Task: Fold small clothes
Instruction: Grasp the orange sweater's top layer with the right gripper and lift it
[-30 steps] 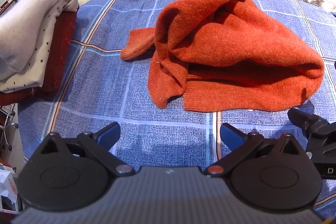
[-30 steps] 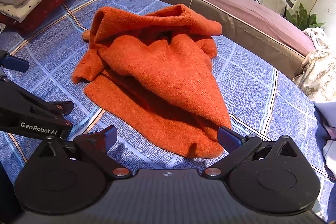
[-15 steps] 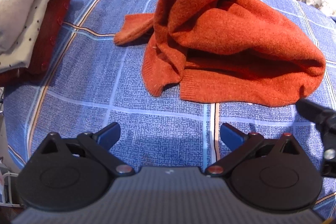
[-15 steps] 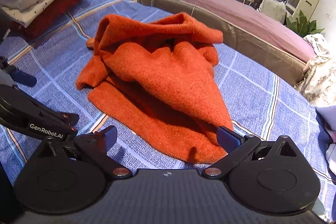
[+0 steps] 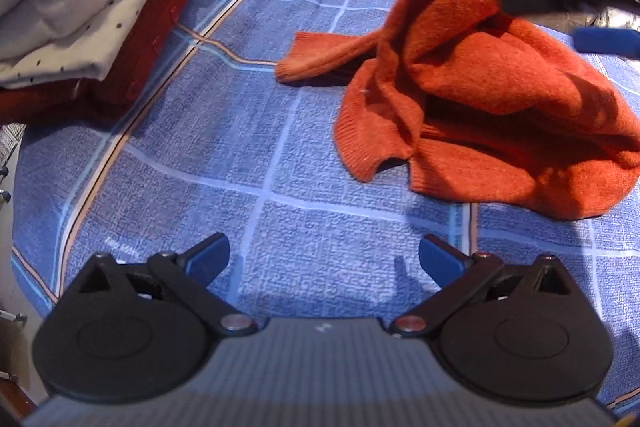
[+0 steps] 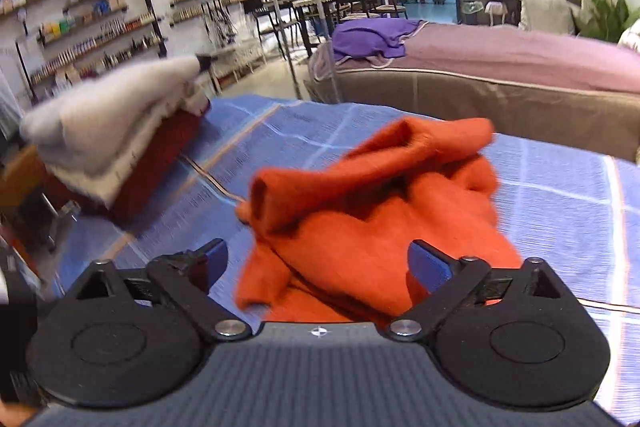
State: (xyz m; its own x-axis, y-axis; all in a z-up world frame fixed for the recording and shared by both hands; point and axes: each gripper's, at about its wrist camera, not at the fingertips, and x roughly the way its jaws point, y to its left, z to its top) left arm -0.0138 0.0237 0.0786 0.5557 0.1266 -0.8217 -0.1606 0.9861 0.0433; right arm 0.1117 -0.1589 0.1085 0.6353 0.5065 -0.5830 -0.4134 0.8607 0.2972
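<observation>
Left claw: jaws spread wide, empty, above bare blue cover. Right claw: jaws also spread wide, empty, directly over the sweater, not gripping it. Sweater: orange knit, crumpled in a heap, one sleeve stretched out flat toward the folded stack. Surface: bed cover, blue checked, with pale lines. Room: second bed with purple cloth, wall shelves behind

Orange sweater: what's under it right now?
The orange sweater lies crumpled on the blue checked cover, which shows all around it. Its own folds hide whatever else might sit beneath. Both grippers hang open, clear of it.
</observation>
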